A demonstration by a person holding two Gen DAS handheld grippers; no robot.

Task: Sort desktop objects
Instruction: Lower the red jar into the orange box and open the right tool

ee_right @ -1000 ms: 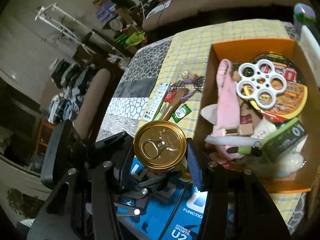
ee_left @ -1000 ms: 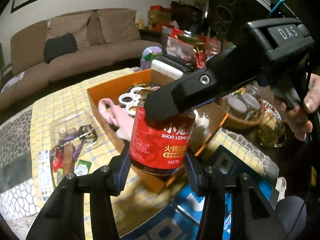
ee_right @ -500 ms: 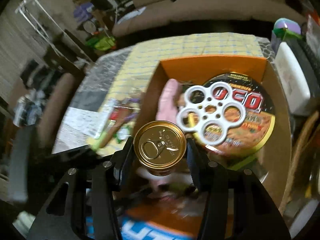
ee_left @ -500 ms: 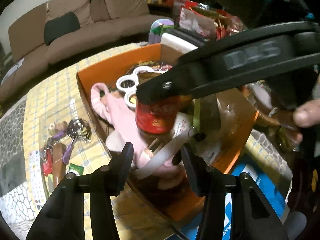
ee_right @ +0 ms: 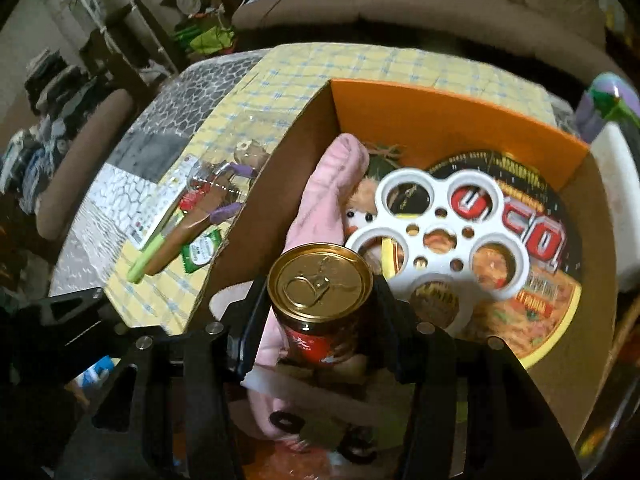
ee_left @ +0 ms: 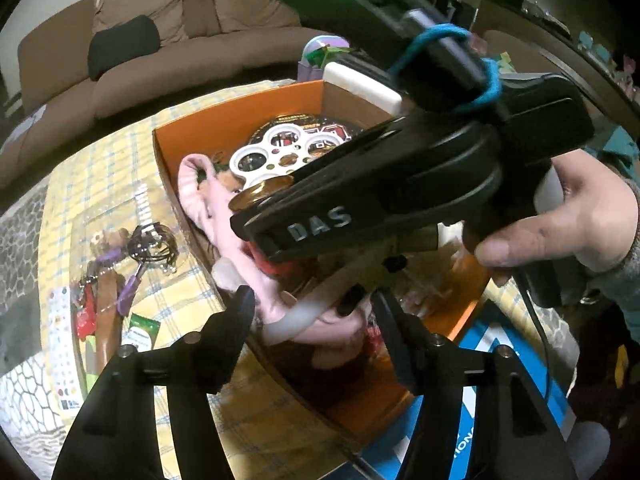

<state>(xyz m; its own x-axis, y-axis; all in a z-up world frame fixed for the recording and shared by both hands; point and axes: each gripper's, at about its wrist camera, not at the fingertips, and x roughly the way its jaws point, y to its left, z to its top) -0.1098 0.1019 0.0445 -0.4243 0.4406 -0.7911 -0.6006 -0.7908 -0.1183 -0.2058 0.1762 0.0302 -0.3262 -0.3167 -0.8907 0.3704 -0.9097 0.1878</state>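
Can (ee_right: 320, 280) lowered into cardboard box (ee_right: 440, 116) | right hand-held gripper (ee_right: 320, 332) clamps it | left (ee_left: 314, 312) opening, empty

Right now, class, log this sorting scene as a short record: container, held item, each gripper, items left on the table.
container: orange cardboard box on the yellow checked tablecloth
held item: red can with gold pull-tab lid, over the box
right gripper: closed on the can
left gripper: jaws opening, not gripping anything, above the box's near edge
in box: instant noodle bowl, white ring holder, pink cloth
left on table: clear bag of small items, green sachet
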